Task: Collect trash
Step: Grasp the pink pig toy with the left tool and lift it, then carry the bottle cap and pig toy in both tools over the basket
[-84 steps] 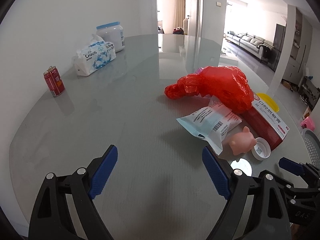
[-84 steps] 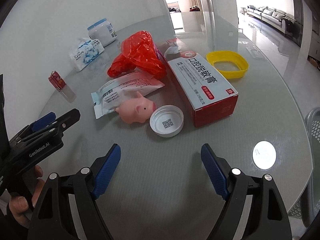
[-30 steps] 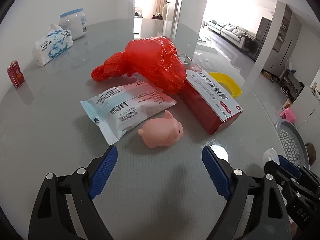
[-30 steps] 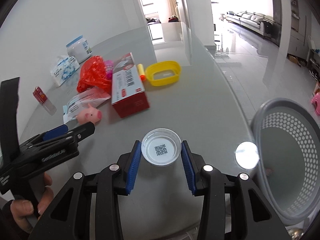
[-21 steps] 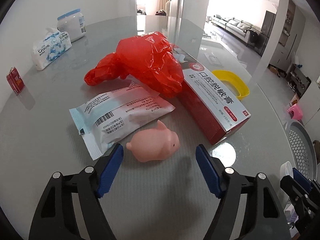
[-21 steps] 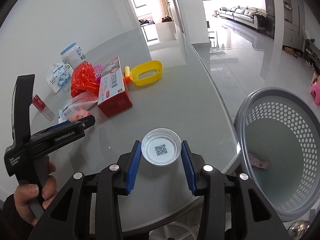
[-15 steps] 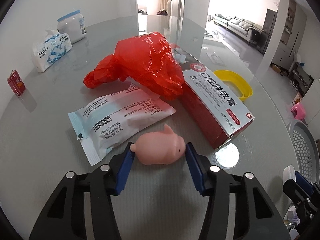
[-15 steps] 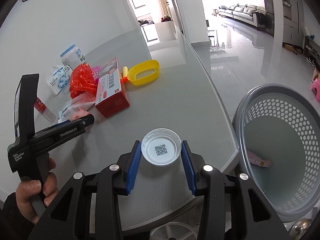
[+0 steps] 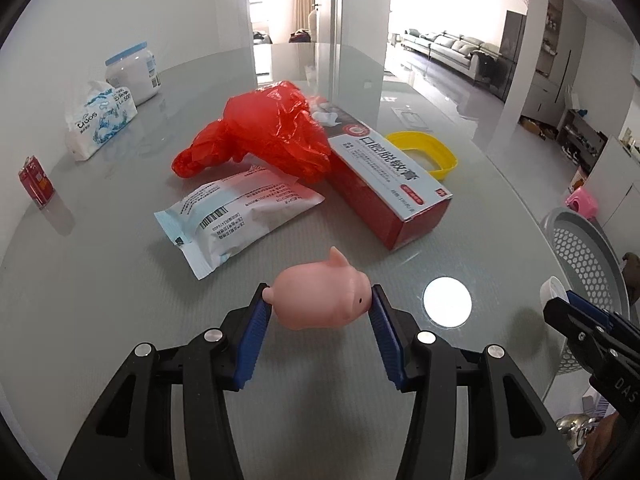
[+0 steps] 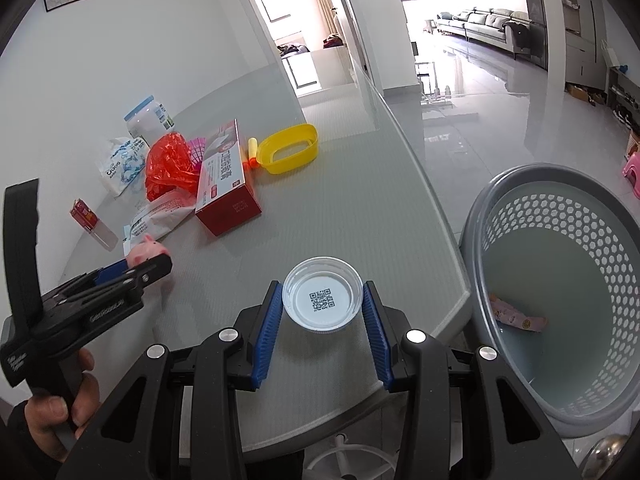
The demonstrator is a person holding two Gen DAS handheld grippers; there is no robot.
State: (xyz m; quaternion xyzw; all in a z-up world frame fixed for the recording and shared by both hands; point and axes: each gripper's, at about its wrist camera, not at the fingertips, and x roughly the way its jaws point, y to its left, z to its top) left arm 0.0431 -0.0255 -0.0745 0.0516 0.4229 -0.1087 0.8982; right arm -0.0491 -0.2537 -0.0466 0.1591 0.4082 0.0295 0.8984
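Observation:
My left gripper (image 9: 319,305) is shut on a pink toy pig (image 9: 320,300), lifted just off the grey table (image 9: 100,248); the same pig (image 10: 146,254) shows in the right wrist view at the left gripper's tip. My right gripper (image 10: 323,300) is shut on a white plastic lid (image 10: 323,300) with a QR code, held over the table's near edge. A grey perforated basket (image 10: 560,248) stands below the table edge to the right, with a pink wrapper (image 10: 518,318) in it. On the table lie a white-blue packet (image 9: 240,214), a red plastic bag (image 9: 264,132) and a red-white box (image 9: 388,184).
A yellow oval ring (image 9: 426,152) lies behind the box. A red can (image 9: 35,182), a tissue pack (image 9: 100,120) and a white jar (image 9: 134,72) stand at the far left by the wall. A person's hand (image 10: 60,412) holds the left gripper's handle.
The left gripper moved up to the pig, closed on it and lifted it a little off the table. The right gripper carried the lid to the table's edge beside the basket.

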